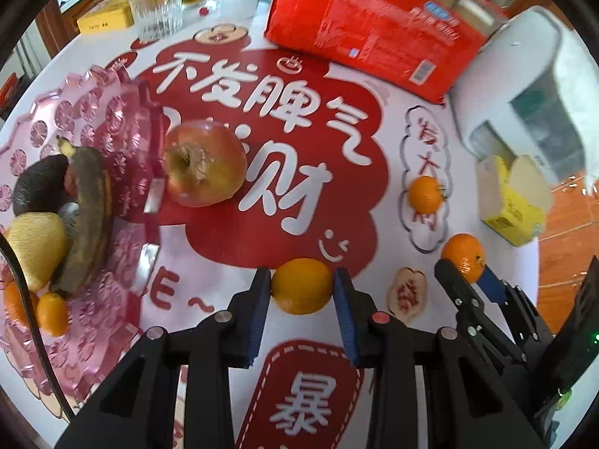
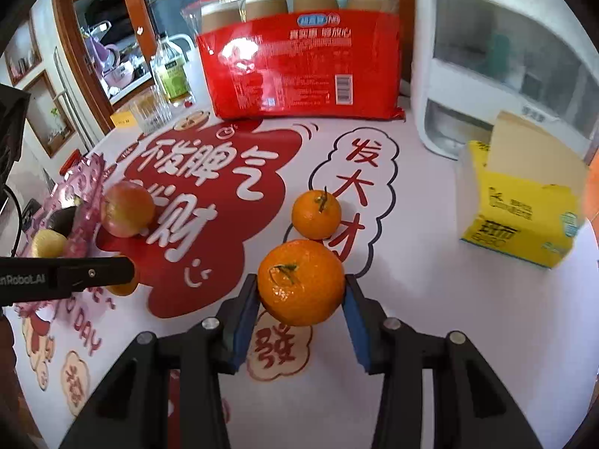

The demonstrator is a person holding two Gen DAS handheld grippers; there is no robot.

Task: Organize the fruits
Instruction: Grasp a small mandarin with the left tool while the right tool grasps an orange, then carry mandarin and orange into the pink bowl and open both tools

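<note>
Pink tray [image 1: 112, 119] sits at far left of the left wrist view, already carrying an avocado [image 1: 39, 181], a browned banana [image 1: 88, 217], a pale yellow fruit [image 1: 35, 247] and two small oranges at its near edge. An apple [image 1: 204, 162] lies on the tablecloth [image 1: 374, 149] touching the tray's right rim, not in it.

Left gripper [image 1: 301, 287]: blue pads meet both sides of a yellow-orange citrus [image 1: 301, 286]; fingers narrowed to its width, so I judge it gripped. Can't tell if it is off the cloth yet. Key relation for the next move: tray lies left and slightly ahead of these fingers, apple partly between on the upper path. The left hand is clearly nearer the tray. Fruit is round, so no axis to align.

Right gripper [image 2: 301, 295]: pads pressed on the flanks of a mandarin [image 2: 301, 282], stem facing the camera, held. It looks raised above the cloth, judgement only. A second mandarin [image 2: 316, 214] rests just beyond it, loose, stem up. For this hand the tray [image 2: 80, 187] is well off to the left, past the left gripper [image 2: 93, 275], which crosses that path.

Likely order: left drops first, clears, then right travels over.
</note>
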